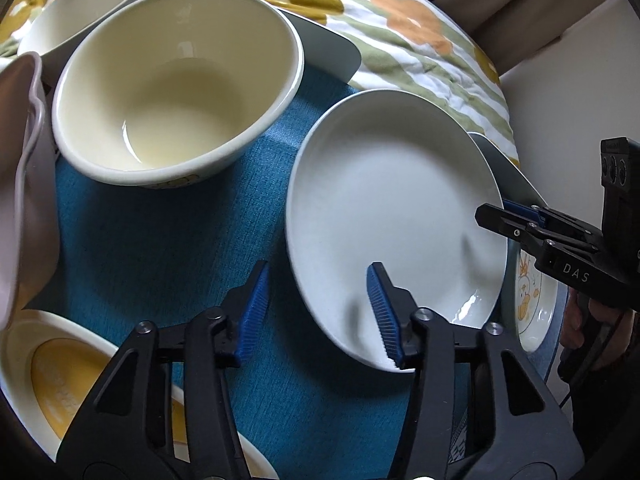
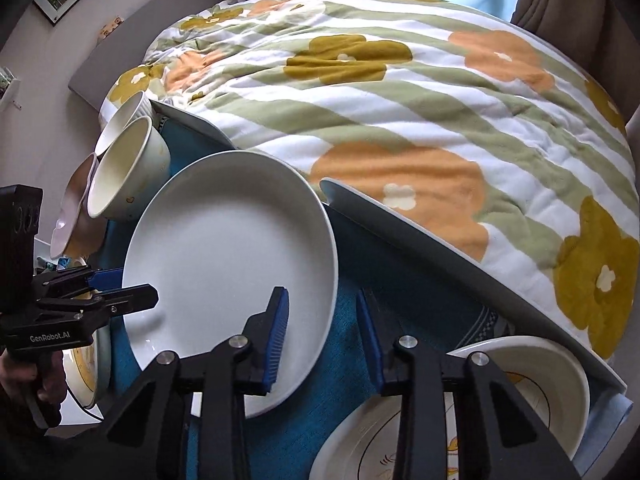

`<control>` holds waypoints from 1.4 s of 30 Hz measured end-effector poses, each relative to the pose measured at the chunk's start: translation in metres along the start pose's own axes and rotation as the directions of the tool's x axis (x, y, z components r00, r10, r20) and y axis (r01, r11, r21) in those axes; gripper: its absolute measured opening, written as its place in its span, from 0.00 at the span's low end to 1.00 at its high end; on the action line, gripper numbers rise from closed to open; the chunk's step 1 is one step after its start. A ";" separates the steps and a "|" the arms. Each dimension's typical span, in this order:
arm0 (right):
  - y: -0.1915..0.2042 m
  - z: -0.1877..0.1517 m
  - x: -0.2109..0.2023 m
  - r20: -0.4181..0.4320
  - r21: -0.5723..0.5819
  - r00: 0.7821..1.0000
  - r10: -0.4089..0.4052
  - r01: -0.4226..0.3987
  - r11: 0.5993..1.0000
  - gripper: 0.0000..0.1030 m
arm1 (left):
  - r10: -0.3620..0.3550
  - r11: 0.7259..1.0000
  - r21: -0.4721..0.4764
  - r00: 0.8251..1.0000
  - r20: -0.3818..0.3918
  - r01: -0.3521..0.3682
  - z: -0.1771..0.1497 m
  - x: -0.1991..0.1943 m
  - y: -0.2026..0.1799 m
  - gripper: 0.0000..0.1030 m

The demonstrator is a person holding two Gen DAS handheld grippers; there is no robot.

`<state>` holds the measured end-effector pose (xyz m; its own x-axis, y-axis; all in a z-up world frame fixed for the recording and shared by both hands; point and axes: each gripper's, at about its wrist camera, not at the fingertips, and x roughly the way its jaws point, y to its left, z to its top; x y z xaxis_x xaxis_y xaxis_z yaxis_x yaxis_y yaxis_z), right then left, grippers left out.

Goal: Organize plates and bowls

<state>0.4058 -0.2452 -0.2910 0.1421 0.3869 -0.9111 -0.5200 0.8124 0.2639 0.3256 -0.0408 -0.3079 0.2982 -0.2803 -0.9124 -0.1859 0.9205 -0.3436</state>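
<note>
A plain white plate (image 1: 394, 216) (image 2: 228, 272) lies on the blue cloth (image 1: 168, 264). My left gripper (image 1: 320, 312) is open, its jaws straddling the plate's near-left rim; it also shows at the left of the right wrist view (image 2: 120, 290). My right gripper (image 2: 322, 340) is open, its jaws straddling the plate's right rim; it shows at the right of the left wrist view (image 1: 500, 214). A cream bowl (image 1: 176, 88) (image 2: 126, 172) stands behind the plate. A duck-print plate (image 1: 532, 300) lies partly under the white plate.
A ribbed white bowl (image 1: 80, 12), a pinkish wavy dish (image 1: 22, 184) and a yellow-centred bowl (image 1: 72, 384) stand around. A cartoon plate (image 2: 380, 452) and bowl (image 2: 536, 392) lie near right. The floral quilt (image 2: 400, 120) borders the table edge (image 2: 440, 248).
</note>
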 end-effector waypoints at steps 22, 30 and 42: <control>0.007 -0.012 -0.011 0.044 0.001 0.999 -0.012 0.012 1.000 0.14 | 0.067 0.993 0.090 0.995 0.073 -0.073 -0.004 -0.024 -0.012 0.16; 0.037 -0.028 -0.058 0.120 -0.011 0.993 -0.016 0.017 1.000 0.14 | 0.035 0.993 0.104 0.985 0.170 -0.053 -0.027 -0.084 -0.013 0.16; 0.124 -0.072 -0.089 0.168 -0.075 0.985 0.040 -0.028 0.997 0.14 | 0.072 0.993 0.074 0.964 0.258 -0.094 -0.097 -0.168 0.031 0.16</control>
<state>0.2683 -0.2107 -0.1997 0.2603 0.4871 -0.8336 -0.5851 0.7664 0.2651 0.1787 0.0084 -0.1868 0.5151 -0.1336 -0.8466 -0.1432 0.9605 -0.2386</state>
